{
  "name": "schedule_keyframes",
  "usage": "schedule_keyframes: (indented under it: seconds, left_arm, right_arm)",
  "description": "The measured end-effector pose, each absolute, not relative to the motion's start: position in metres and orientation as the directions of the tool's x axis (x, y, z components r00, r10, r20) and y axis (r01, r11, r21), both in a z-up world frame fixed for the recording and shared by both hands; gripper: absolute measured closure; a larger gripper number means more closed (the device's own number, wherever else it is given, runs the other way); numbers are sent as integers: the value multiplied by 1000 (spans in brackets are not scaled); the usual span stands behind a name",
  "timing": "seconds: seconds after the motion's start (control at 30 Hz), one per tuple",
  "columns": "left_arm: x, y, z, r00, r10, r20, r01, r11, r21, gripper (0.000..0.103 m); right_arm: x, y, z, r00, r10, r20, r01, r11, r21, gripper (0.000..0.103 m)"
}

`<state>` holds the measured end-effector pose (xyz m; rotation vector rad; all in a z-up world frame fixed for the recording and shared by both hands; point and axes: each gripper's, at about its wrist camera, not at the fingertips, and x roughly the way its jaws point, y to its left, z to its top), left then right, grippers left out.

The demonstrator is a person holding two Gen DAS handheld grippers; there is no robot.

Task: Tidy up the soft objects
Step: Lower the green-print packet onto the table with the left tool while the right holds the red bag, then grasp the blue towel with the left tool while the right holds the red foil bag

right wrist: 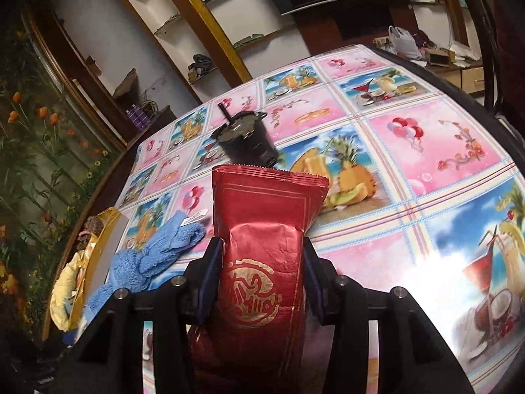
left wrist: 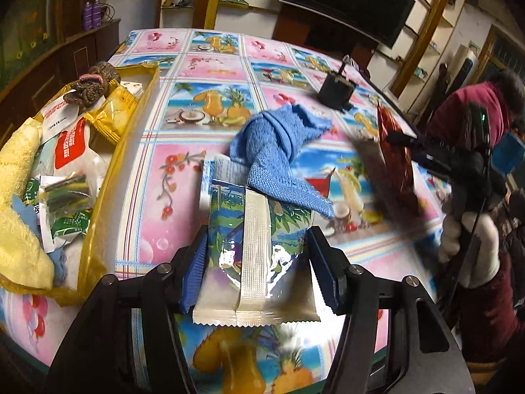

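Left wrist view shows the left tongs (left wrist: 259, 262) squeezing a shiny snack pack (left wrist: 254, 246) that lies on the counter (left wrist: 170, 177). A blue cloth (left wrist: 279, 151) rests on the pack's far end. The yellow bin (left wrist: 131, 144) sits just to the left, already full of soft things.

Right wrist view shows the right tongs (right wrist: 261, 279) gripping a red pouch (right wrist: 265, 239), held up off the counter. A black cup (right wrist: 246, 144) stands behind it.

Lifting the pack could drag the cloth along or flip it off. The slick pack might slip out. The red pouch could bump the cup if swung forward.
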<state>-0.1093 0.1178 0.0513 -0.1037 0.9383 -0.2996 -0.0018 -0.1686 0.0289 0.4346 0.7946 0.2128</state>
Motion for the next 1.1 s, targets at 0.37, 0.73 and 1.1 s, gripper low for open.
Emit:
schedule_keyframes:
  seconds: [0.37, 0.73, 1.1]
  left_arm:
    - [-122, 113, 67, 541, -353, -764, 313, 927, -206, 42]
    - [-9, 55, 73, 540, -254, -802, 396, 918, -24, 29]
    - [21, 58, 45, 488, -191, -852, 288, 956, -50, 57]
  right_arm:
    - [-10, -136, 28, 640, 395, -658, -103, 894, 436, 57]
    - [-15, -135, 23, 600, 472, -646, -112, 849, 516, 57]
    - [-18, -136, 27, 593, 468, -655, -123, 857, 501, 57]
